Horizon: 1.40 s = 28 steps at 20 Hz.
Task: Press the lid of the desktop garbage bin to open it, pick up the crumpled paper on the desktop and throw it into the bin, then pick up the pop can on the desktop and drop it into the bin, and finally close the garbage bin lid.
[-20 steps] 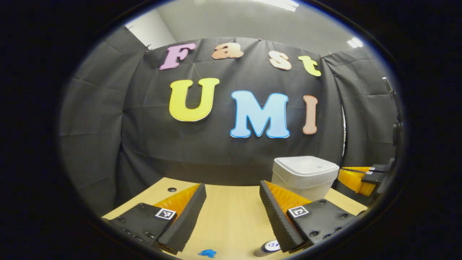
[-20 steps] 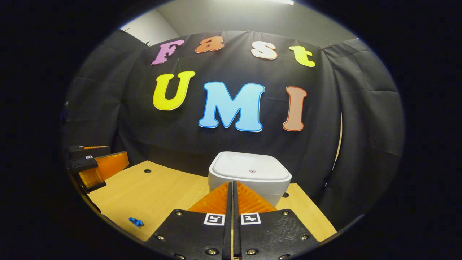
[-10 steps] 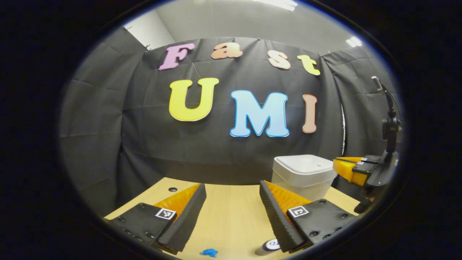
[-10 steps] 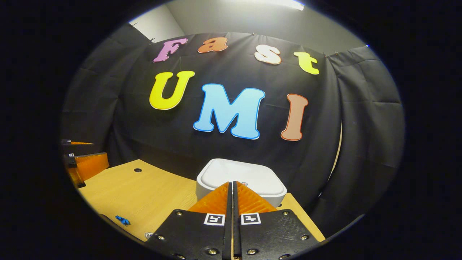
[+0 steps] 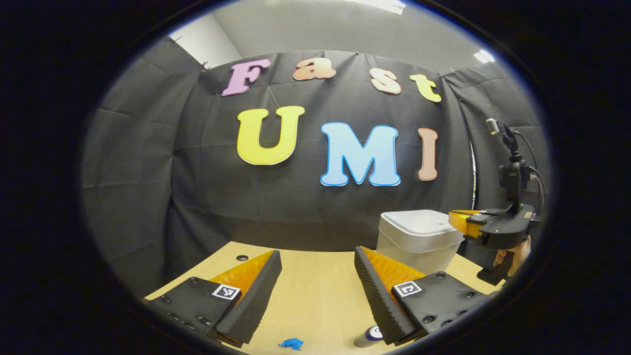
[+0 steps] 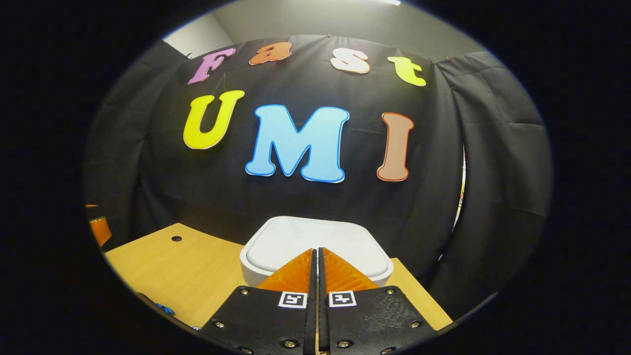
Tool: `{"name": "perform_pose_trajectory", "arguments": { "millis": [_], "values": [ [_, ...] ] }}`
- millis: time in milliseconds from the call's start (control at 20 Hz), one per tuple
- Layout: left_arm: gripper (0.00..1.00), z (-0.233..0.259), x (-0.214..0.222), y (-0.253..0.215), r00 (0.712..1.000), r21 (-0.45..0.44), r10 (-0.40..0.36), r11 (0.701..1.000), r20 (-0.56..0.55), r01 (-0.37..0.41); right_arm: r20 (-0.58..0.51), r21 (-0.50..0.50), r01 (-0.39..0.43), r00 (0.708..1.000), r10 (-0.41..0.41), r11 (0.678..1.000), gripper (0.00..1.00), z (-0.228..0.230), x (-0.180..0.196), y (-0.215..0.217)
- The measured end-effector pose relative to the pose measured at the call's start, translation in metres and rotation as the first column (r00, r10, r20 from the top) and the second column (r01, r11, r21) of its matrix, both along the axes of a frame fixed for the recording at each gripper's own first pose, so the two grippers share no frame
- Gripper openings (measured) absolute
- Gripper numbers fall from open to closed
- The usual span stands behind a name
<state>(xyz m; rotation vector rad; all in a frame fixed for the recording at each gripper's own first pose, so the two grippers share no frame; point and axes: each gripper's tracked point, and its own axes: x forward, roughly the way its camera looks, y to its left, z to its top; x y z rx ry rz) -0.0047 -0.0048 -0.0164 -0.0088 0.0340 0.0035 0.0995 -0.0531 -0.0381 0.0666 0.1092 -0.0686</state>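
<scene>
Now right gripper (image 6: 318, 256), fingers pressed together and empty, over bin lid (image 6: 315, 241); left gripper (image 5: 318, 281) wide open, empty, left of bin (image 5: 419, 239).

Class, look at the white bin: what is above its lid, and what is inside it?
The right gripper, fingers together, is above the closed lid of the bin; whether it touches is unclear. The inside is hidden by the lid.

Left gripper (image 5: 318, 261) fingers spread wide; right gripper (image 6: 318, 256) fingers pressed together.
</scene>
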Motion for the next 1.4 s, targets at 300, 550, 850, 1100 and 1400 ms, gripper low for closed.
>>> {"name": "perform_pose_trajectory", "arguments": {
  "millis": [300, 550, 850, 1100, 1400],
  "values": [
    [0.99, -0.003, 0.001, 0.001, 1.000, -0.001, -0.001, 1.000, -0.006, 0.001, -0.031, 0.056, 0.011, 0.999, -0.009, 0.998, 0.02, -0.008, 0.010, -0.004],
    [0.99, -0.002, 0.006, 0.000, 1.000, -0.003, -0.003, 1.000, -0.005, 0.003, -0.058, 0.029, 0.014, 0.998, -0.012, 0.999, 0.02, -0.016, 0.010, -0.003],
    [0.99, -0.004, 0.006, -0.003, 1.000, -0.012, -0.012, 1.000, -0.005, 0.012, -0.052, 0.047, -0.003, 0.999, 0.006, 0.999, 0.02, -0.018, 0.010, -0.004],
    [0.99, 0.002, 0.001, -0.004, 1.000, -0.005, -0.019, 1.000, 0.007, 0.019, -0.039, 0.081, 0.003, 0.999, 0.001, 0.997, 0.02, -0.004, 0.012, -0.006],
    [0.99, 0.002, -0.006, 0.003, 1.000, -0.002, 0.006, 1.000, 0.011, -0.006, 0.047, 0.043, 0.030, 0.998, -0.032, 0.999, 0.02, 0.029, 0.011, -0.011]
  ]
}}
